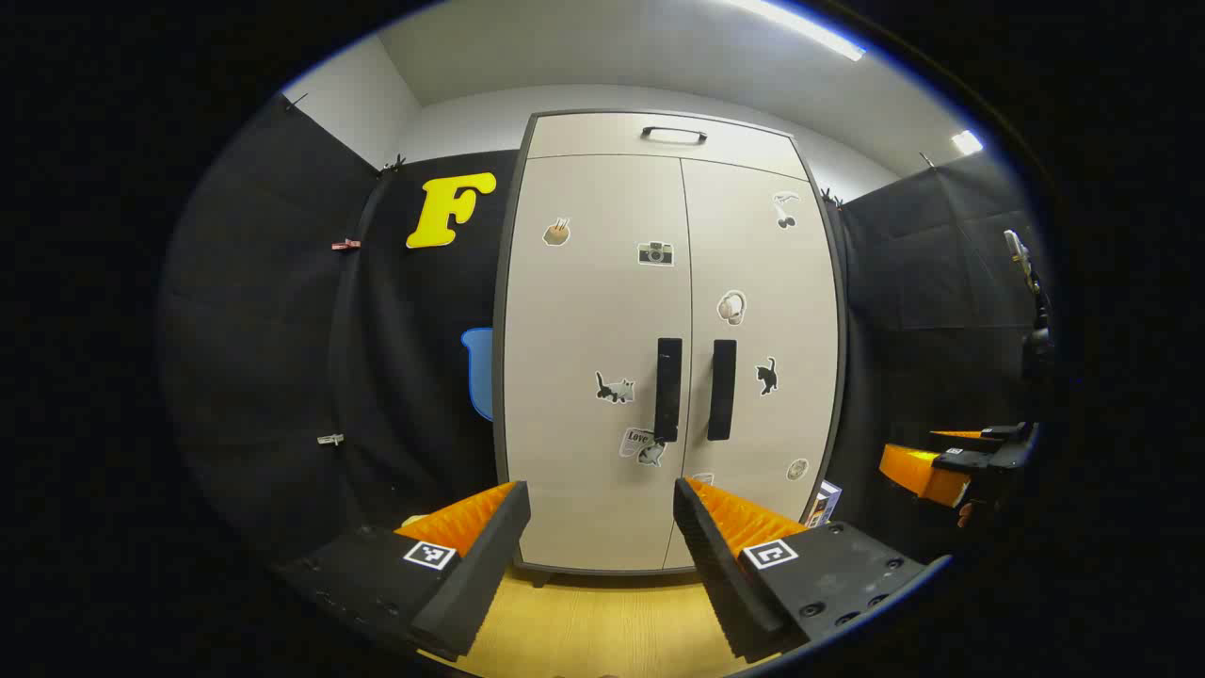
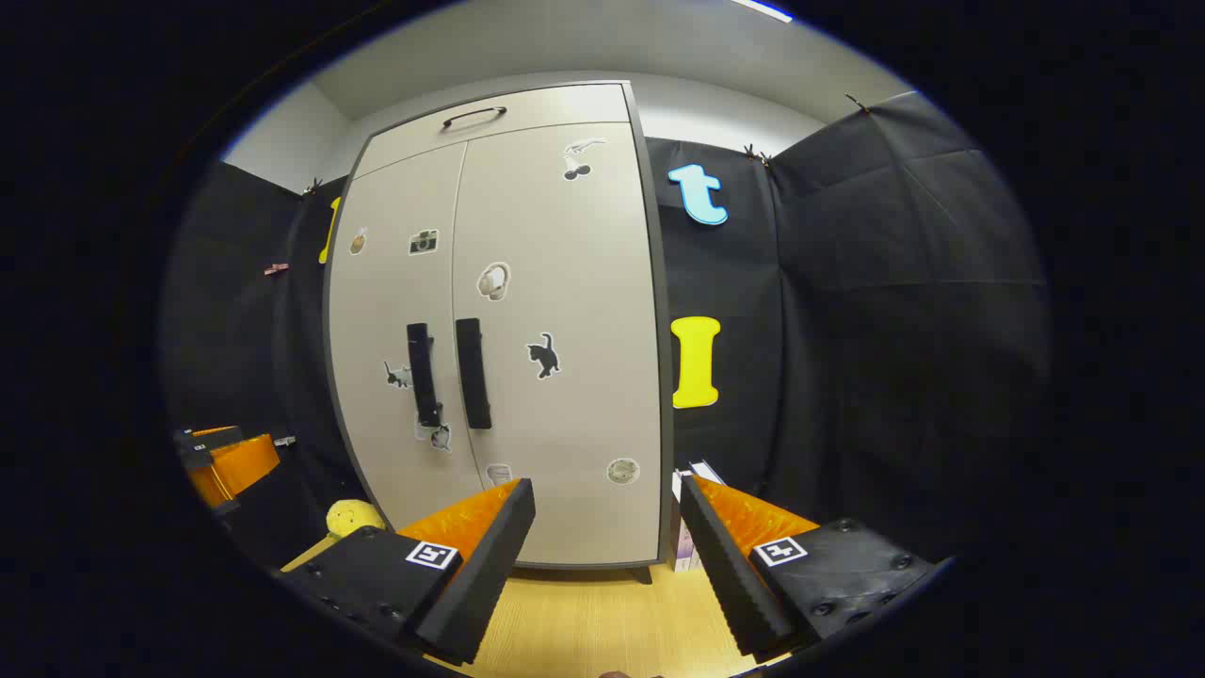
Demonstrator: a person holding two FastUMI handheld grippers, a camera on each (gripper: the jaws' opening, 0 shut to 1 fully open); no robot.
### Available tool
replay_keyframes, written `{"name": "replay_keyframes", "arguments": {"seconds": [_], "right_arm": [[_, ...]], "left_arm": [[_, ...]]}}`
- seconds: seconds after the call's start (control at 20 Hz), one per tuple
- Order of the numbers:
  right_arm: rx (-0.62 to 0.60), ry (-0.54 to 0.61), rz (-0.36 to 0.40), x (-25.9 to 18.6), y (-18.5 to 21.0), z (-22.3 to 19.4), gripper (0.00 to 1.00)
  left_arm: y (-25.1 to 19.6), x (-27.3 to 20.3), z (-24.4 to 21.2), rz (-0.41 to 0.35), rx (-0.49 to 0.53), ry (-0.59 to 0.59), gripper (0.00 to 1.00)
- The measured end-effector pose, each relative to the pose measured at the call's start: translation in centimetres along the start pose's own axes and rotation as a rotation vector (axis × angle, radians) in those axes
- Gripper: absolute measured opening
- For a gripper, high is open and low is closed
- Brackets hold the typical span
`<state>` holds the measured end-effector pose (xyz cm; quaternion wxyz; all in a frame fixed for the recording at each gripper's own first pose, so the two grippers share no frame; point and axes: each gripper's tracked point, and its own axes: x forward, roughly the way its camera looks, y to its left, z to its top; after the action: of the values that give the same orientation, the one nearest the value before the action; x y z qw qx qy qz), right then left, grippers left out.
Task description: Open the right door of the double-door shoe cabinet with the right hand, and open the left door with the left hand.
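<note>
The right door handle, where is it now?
In the right gripper view, the right door handle stands upright at mid-height on the closed cabinet, beside the left door handle.

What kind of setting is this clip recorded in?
Likely a staged recording booth, not a lived-in home: black cloth walls surround a lone shoe cabinet on a wood-look floor, with ceiling strip lights above.

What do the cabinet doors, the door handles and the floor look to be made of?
Cabinet doors: likely laminated board, matte beige, flat and grainless, with stickers stuck on. Door handles: black vertical bars, glossy in places, plastic or coated metal; can't tell which. Floor: light wood-grain planks, wood or laminate.
</note>
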<state>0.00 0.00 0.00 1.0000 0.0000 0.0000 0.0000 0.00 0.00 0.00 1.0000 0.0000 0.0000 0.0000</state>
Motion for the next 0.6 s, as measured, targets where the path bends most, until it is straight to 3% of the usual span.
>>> {"name": "replay_keyframes", "arguments": {"seconds": [0.2,0.35,0.6], "right_arm": [[0.009,-0.007,0.025,0.9,-0.8,0.2,0.98],[-0.015,-0.013,0.009,1.0,-1.1,0.8,0.98],[-0.006,-0.008,0.009,0.3,1.3,1.2,0.98]], "left_arm": [[-1.0,0.5,-1.4,0.061,-0.032,0.034,0.95],[-1.4,0.7,-1.1,0.036,-0.061,0.048,0.95],[0.7,1.4,-0.4,0.03,0.0,0.038,0.95]]}}
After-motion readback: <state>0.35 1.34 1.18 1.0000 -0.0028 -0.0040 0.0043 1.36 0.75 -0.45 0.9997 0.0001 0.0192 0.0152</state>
